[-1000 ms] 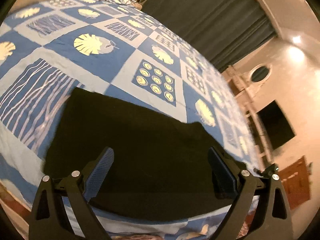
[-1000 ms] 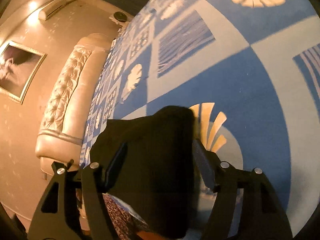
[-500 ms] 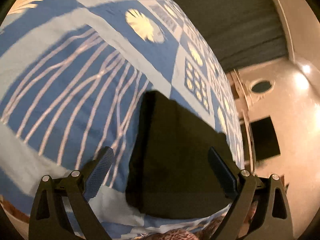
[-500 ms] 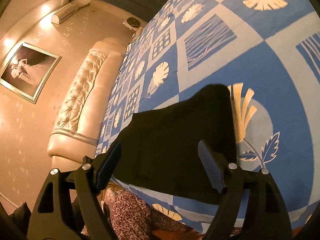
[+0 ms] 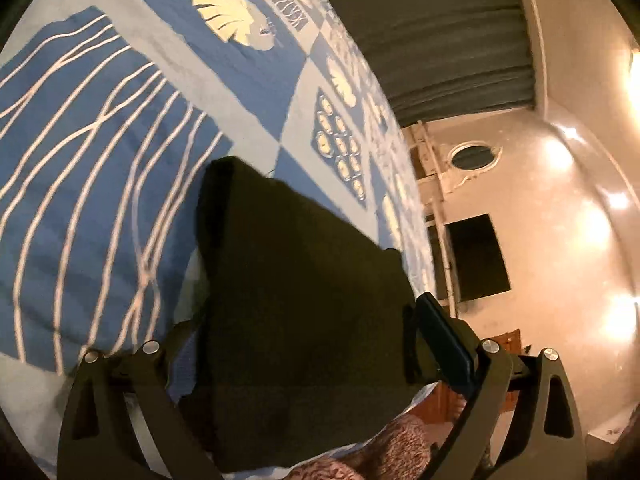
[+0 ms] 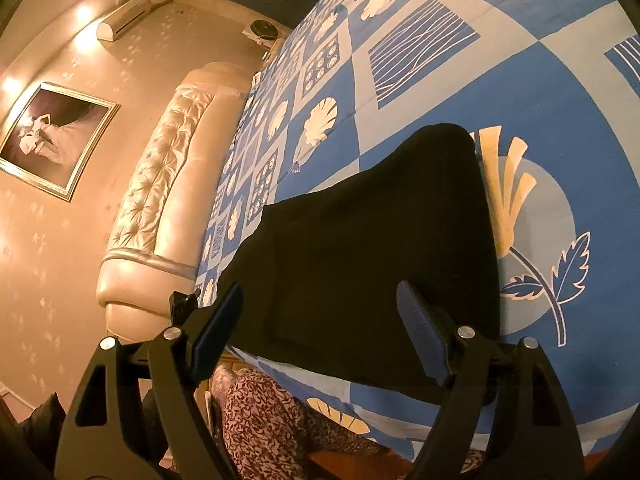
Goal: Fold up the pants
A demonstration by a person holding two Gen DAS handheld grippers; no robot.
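Black cloth fills the lower middle of both my wrist feeds: the pants (image 5: 296, 304), already folded into a compact dark block, lie on the blue patterned bedspread (image 5: 100, 184) close to the near edge of the bed.

On my left gripper (image 5: 304, 344), the jaws stand wide apart. The folded stack sits between them, spanning nearly the whole gap. The right finger's ribbed pad (image 5: 444, 336) shows clearly at the stack's right edge, right up against the cloth, though I cannot tell whether it touches. The left finger is mostly hidden behind the fabric, so I see only its black frame. Nothing is pinched that I can make out.

On my right gripper (image 6: 320, 320), the jaws are also spread wide and hold nothing. The pants (image 6: 360, 248) lie between and beyond the two blue-padded fingers (image 6: 216, 324), with the far corner of the stack reaching up beside a cream fan-shaped print with a leaf stem (image 6: 520, 216). The right pad overlaps the stack's near right part; the left pad sits at its left edge, over the bed's rim.

Beyond the bedspread I see a tufted cream headboard (image 6: 160, 208), a framed picture (image 6: 48, 140) on the wall, and grey curtains (image 5: 432, 40). A brown patterned garment (image 6: 272, 424) shows below the bed's edge.
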